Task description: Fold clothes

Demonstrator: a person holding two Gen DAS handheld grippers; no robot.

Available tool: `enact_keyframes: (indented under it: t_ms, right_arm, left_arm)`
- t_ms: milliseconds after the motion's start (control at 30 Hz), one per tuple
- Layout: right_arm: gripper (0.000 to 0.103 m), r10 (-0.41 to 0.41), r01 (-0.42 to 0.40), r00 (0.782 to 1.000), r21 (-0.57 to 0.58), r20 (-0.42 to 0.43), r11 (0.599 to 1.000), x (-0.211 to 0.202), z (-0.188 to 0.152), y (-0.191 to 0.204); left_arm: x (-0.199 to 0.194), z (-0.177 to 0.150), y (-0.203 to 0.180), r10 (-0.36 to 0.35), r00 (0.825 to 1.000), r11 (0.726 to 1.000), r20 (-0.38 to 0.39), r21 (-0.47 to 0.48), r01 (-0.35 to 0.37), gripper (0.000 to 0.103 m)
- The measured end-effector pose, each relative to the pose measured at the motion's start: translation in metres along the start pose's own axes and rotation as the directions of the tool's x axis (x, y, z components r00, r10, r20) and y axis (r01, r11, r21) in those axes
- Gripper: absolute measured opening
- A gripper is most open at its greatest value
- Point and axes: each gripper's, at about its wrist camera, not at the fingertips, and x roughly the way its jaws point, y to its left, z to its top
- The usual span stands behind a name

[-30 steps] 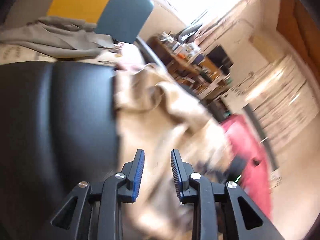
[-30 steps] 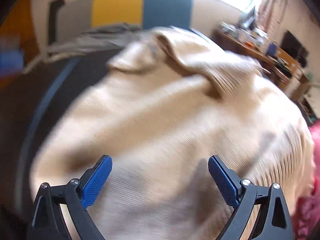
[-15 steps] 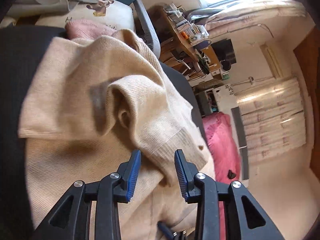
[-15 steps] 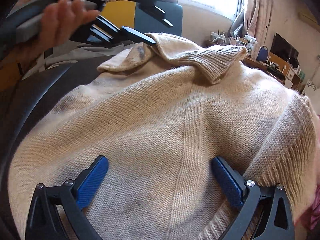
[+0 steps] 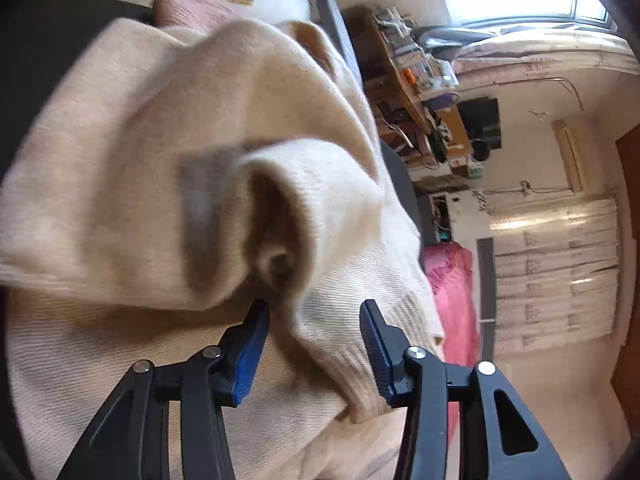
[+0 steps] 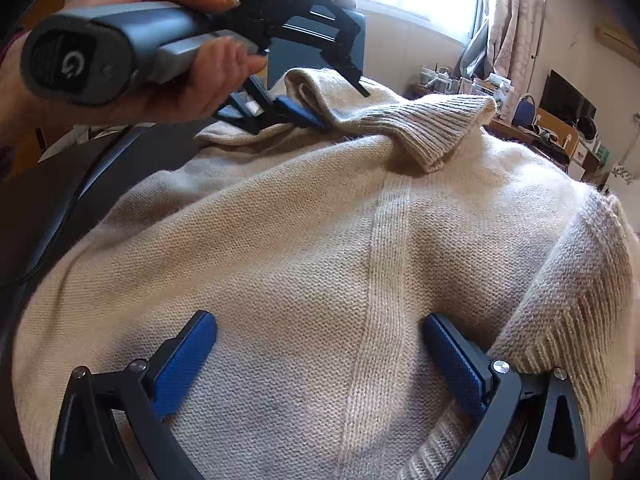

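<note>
Cream knit sweater (image 6: 320,248), rumpled, ribbed cuff between parted left gripper (image 5: 314,344) (right gripper (image 6: 320,364) wide apart)

The cream sweater (image 5: 168,152) is smeared by motion across the upper half of the left wrist view, so its knit cannot be read there. A folded sleeve (image 5: 320,248) hides whatever lies under it. In the right wrist view the sweater's hem runs off the frame at 6 o'clock and its far shoulder at 3 o'clock. The left gripper (image 6: 320,104) has its jaws partly buried in the ribbed cuff (image 6: 432,128); whether they pinch it cannot be told. The desk clutter (image 6: 560,120) at 2 o'clock is too small to name.
</note>
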Motion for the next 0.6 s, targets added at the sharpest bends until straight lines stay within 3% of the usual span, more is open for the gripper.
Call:
enact_keyframes:
  t_ms: [33,67,200,333,467,600]
  right_arm:
    - [0.103,0.0,0.0,1.0,0.001,0.001,1.0,0.0,-0.001,0.0]
    - [0.103,0.0,0.0,1.0,0.001,0.003,1.0,0.0,-0.001,0.0]
    - [0.103,-0.001,0.001,1.0,0.002,0.005,1.0,0.001,-0.002,-0.002]
    - [0.103,-0.003,0.002,1.0,0.003,0.004,1.0,0.002,-0.003,-0.004]
    - [0.103,-0.004,0.004,1.0,0.003,0.005,1.0,0.002,-0.004,-0.003]
    - [0.103,-0.005,0.005,1.0,0.002,0.003,1.0,0.001,-0.004,-0.003]
  left_arm:
    - [0.002,-0.001,-0.004,0.006,1.0,1.0,-0.009,0.013,-0.006,0.007]
    - [0.002,-0.003,-0.007,0.002,1.0,1.0,-0.01,0.017,-0.001,0.0]
    - [-0.041,-0.002,0.001,-0.041,0.996,0.999,0.082,-0.005,0.041,0.003]
    - [-0.105,0.005,0.021,-0.048,0.976,0.998,0.212,-0.021,0.053,0.003]
    - [-0.168,0.013,0.041,-0.052,0.94,0.997,0.338,-0.034,0.068,0.002]
    - [-0.232,0.02,0.061,-0.053,0.887,0.995,0.459,-0.046,0.083,0.003]
